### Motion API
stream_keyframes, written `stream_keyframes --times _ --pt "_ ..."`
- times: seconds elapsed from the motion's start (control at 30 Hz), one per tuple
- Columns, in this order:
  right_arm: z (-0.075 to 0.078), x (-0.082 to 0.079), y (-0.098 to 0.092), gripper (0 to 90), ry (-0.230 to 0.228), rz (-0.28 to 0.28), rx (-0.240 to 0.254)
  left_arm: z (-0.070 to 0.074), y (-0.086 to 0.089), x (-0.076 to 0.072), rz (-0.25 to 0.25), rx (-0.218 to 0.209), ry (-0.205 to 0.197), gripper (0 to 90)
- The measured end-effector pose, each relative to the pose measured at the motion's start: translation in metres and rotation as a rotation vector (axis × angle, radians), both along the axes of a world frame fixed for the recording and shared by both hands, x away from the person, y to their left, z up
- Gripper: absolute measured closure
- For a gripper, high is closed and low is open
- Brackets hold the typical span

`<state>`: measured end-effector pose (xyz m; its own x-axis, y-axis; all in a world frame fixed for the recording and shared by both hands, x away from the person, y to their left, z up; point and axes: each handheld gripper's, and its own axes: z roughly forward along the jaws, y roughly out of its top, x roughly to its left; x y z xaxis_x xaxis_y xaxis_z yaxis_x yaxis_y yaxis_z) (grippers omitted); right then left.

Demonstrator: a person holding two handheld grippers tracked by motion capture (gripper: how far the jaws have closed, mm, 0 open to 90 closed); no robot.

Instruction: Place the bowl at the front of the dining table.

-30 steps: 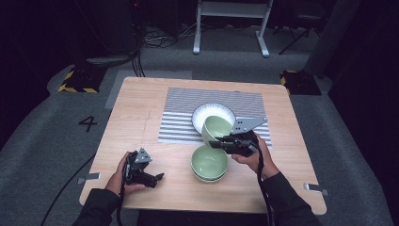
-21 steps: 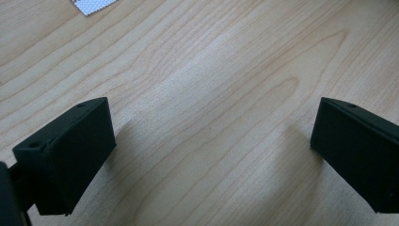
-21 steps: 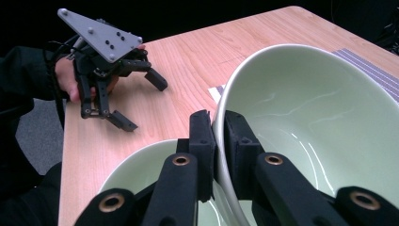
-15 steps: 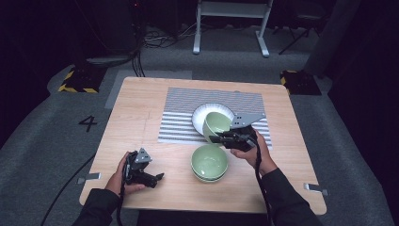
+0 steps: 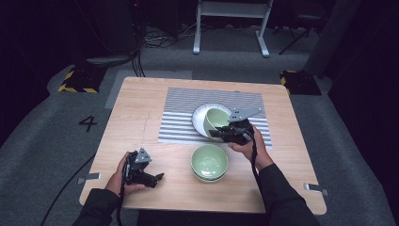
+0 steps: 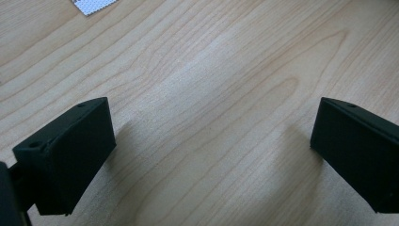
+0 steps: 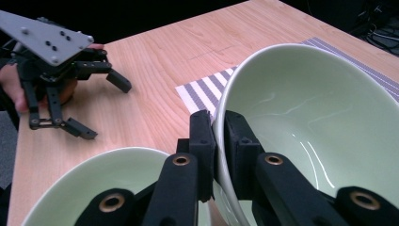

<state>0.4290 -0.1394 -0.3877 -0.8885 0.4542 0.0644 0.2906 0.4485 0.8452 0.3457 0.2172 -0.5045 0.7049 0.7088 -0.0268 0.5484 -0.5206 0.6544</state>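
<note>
High view: the left gripper (image 5: 149, 176) rests low on the wooden table (image 5: 141, 108) near its front left, jaws spread wide with nothing between them. Right of it stand stacked green bowls (image 5: 210, 162). Beyond, the right gripper (image 5: 217, 133) pinches the rim of a tilted green bowl (image 5: 216, 118) above the white plate (image 5: 200, 117) on the striped mat (image 5: 181, 113).
</note>
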Motion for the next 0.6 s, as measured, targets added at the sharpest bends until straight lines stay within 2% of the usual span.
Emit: stream_keyframes --times 0.37,0.6 --pt "-0.011 0.021 0.001 82.8 0.013 -0.045 -0.027 0.0 0.0 0.0 0.0 0.001 -0.001 0.3" --pt "-0.013 0.028 0.001 82.8 0.019 -0.064 -0.029 0.0 0.0 0.0 0.0 0.001 -0.001 0.3"
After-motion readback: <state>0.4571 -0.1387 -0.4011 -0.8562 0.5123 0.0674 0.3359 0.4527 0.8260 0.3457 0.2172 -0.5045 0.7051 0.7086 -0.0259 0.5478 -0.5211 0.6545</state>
